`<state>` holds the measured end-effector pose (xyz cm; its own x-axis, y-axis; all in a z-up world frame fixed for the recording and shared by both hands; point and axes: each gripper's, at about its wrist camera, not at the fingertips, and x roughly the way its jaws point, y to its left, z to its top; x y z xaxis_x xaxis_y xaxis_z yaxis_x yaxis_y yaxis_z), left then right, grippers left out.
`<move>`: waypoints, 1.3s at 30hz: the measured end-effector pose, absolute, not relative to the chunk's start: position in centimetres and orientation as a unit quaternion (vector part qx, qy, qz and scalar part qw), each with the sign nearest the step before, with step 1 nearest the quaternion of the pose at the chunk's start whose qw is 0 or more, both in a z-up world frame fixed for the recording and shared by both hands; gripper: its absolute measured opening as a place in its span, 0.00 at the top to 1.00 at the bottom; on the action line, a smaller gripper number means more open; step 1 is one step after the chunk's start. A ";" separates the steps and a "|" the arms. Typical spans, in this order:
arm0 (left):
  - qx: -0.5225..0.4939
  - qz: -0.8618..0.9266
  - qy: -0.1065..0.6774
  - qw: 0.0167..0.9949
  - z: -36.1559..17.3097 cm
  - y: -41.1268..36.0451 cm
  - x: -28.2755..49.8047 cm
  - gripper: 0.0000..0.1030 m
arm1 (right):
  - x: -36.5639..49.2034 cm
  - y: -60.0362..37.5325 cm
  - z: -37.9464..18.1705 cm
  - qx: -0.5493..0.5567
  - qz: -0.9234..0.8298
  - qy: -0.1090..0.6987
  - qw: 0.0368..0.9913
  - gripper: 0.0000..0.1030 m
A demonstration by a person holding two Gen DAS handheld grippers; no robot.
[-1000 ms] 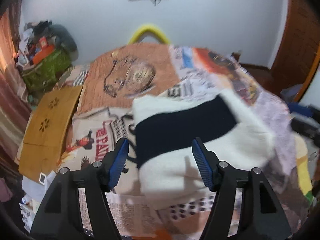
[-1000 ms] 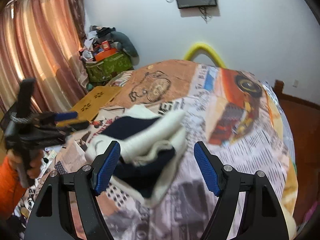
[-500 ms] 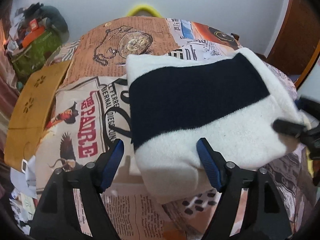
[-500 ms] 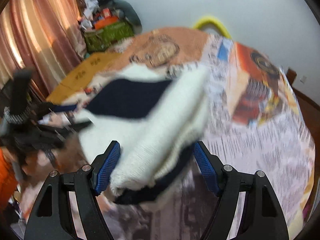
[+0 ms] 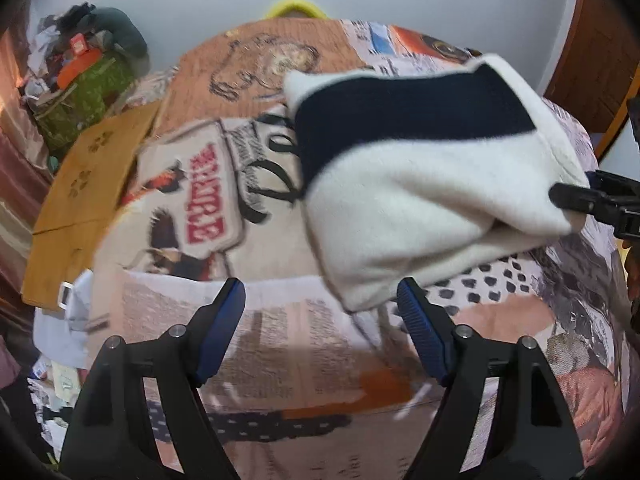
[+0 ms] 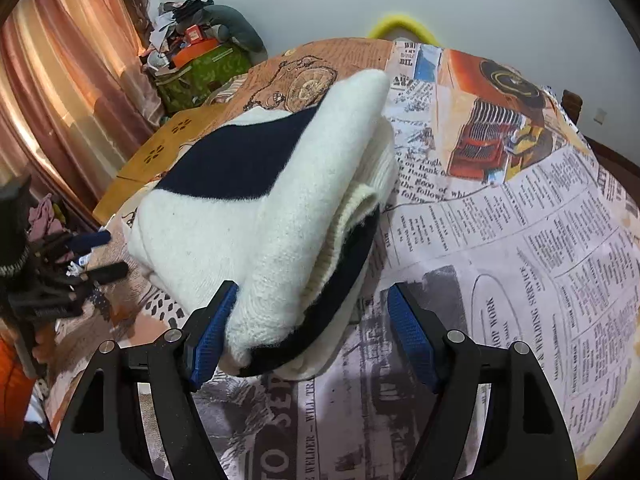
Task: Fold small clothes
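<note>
The sweater (image 6: 256, 216) is folded on the bedspread (image 6: 500, 240), its underside hidden and the left view pretty smeared. The left gripper (image 5: 320, 328) is held wide apart just short of the near corner, nothing gripped. The right gripper (image 6: 308, 332) is spread too, with one pad (image 6: 212, 328) touching the folded edge.

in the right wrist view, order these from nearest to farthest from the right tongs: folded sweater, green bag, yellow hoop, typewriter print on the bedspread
1. Folded sweater: between the right tongs, touching the left pad.
2. Typewriter print: ahead, to the right on the bedspread.
3. Green bag: far left, beyond the bed.
4. Yellow hoop: behind the bed's far edge, by the wall.
</note>
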<state>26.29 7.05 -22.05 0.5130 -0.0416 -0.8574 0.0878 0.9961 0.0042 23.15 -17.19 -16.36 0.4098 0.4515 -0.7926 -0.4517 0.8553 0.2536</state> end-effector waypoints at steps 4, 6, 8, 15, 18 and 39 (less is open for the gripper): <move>0.011 -0.056 0.502 0.863 -23.1 5.3 27.3 0.68 | 22.9 -17.1 -16.5 -0.003 0.268 0.474 0.839 0.29; -0.001 -0.047 0.500 0.865 -23.2 5.3 27.7 0.70 | 22.8 -17.1 -16.5 -0.007 0.267 0.473 0.839 0.29; -0.018 -0.044 0.494 0.868 -23.1 5.8 27.7 0.80 | 22.8 -17.1 -16.4 -0.010 0.267 0.472 0.840 0.29; -0.042 -0.012 0.507 0.861 -23.9 8.6 27.1 0.96 | 22.9 -17.0 -16.7 -0.012 0.271 0.468 0.841 0.29; -0.028 0.060 0.524 0.849 -25.2 10.5 27.5 1.00 | 22.9 -17.1 -16.9 -0.013 0.264 0.465 0.845 0.29; -0.018 -0.050 0.508 0.860 -22.7 5.8 27.2 0.56 | 19.4 -15.2 -10.8 -0.064 0.288 0.400 0.868 0.29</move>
